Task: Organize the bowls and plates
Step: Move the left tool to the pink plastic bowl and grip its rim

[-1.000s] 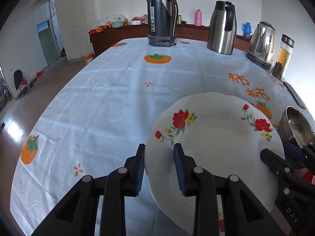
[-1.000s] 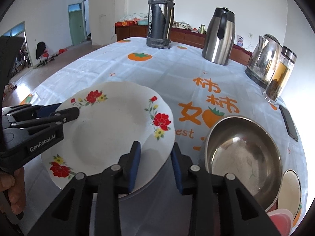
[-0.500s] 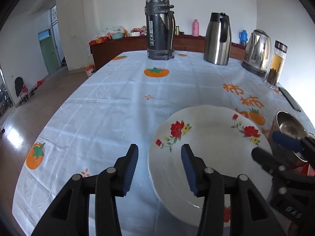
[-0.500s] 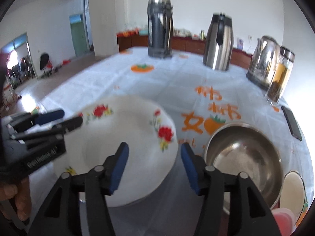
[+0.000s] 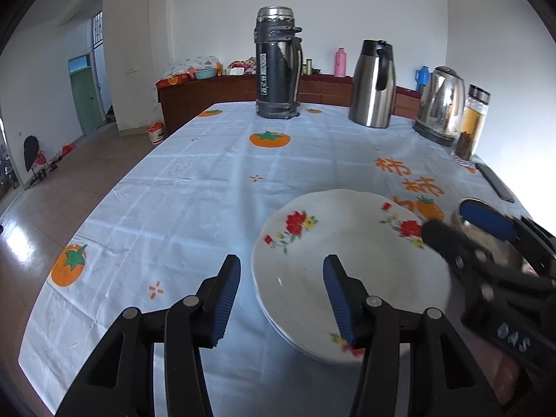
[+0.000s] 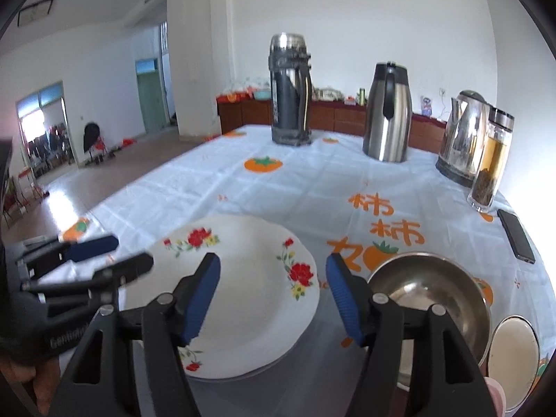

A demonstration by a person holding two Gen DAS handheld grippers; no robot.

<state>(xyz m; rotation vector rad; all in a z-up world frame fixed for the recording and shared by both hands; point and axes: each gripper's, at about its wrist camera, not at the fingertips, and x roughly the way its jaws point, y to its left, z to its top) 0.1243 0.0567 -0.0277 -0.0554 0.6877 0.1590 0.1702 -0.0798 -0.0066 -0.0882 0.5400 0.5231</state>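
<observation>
Both your grippers are spread wide and grip nothing: left gripper, right gripper. The flowered plate lies flat on the surface, apparently atop another plate, with the steel bowl just beside it.

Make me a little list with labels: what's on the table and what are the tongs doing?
Plate: white flowered plate lying on another plate
Bowl: shiny steel bowl, right of the plate
Left tongs: open, holding nothing
Right tongs: open, holding nothing
Far end: tall black flask, steel jug, steel kettle
Cloth: white tablecloth with orange fruit
</observation>
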